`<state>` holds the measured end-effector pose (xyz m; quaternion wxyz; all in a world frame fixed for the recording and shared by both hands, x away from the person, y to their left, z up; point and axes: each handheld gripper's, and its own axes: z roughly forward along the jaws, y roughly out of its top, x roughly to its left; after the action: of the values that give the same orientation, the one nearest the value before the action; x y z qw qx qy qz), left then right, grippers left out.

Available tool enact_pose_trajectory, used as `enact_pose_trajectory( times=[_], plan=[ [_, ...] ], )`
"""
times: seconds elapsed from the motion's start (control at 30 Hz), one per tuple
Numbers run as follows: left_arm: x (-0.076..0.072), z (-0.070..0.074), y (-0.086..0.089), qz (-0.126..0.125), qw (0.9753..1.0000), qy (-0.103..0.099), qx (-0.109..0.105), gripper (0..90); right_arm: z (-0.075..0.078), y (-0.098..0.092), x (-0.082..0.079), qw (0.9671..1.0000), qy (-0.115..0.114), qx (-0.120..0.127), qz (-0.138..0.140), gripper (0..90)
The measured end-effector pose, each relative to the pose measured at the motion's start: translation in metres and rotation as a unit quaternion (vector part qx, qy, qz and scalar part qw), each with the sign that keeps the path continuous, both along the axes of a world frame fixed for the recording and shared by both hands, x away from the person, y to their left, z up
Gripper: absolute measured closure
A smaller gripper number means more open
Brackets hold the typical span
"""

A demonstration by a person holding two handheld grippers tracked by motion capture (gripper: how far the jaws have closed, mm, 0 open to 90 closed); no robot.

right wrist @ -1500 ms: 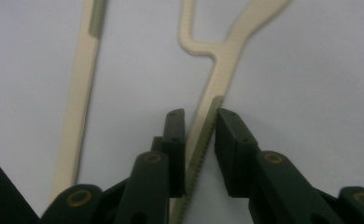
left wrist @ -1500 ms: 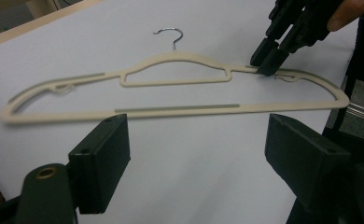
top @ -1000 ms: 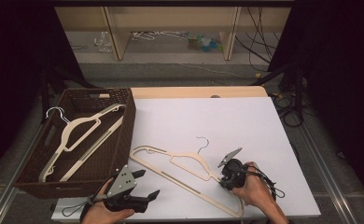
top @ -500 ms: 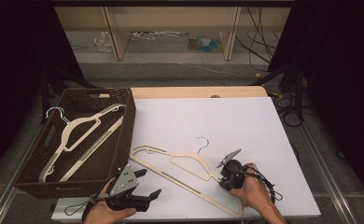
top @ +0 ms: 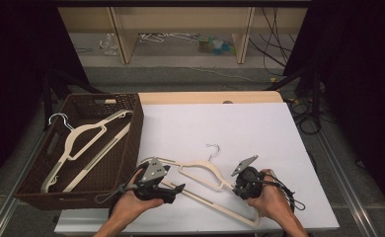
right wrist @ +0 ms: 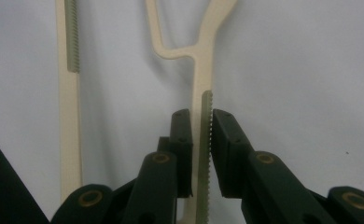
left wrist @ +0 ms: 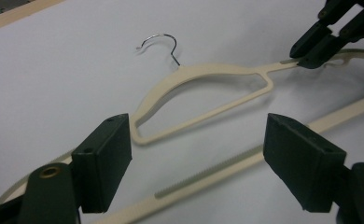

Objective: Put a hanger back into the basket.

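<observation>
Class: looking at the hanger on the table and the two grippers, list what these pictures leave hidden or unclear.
- Hanger: its left shoulder tip, high view, covered by the left gripper.
- Right gripper: whether the jaws truly pinch the arm; a sliver of gap shows.
- Basket: near wall's inside, high view, hidden by its rim.

In the high view the left claw (top: pixel 173 190) covers part of the hanger (top: pixel 200 170) on the worktop (top: pixel 240 128), and the right claw (top: pixel 236 183) hides where it meets the hanger's shoulder. The shelf clutter (top: pixel 210 44) far back is too small to tell.
</observation>
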<state>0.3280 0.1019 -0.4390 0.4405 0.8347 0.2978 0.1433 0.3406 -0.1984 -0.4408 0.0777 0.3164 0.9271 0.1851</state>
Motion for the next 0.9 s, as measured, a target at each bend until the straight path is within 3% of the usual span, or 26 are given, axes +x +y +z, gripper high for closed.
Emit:
enact_pose_trajectory(
  times=[0.23,0.43,0.63,0.9],
  plan=[
    [0.036,-0.014,-0.026,0.007,0.9990,0.022,0.037,24.5,0.006,-0.001,-0.002,1.0000,-0.006,0.003,0.003,79.4],
    [0.057,-0.025,-0.039,0.006,0.9969,0.016,0.077,27.3,0.010,-0.002,-0.003,1.0000,-0.006,0.004,0.004,79.4],
    [0.069,-0.033,-0.051,-0.004,0.9933,0.002,0.115,32.4,0.013,-0.002,-0.004,0.9999,-0.008,0.003,0.012,79.4],
    [0.078,-0.043,-0.066,-0.020,0.9912,-0.001,0.131,36.8,0.014,0.001,-0.007,0.9999,-0.008,0.003,0.013,79.3]
  ],
)
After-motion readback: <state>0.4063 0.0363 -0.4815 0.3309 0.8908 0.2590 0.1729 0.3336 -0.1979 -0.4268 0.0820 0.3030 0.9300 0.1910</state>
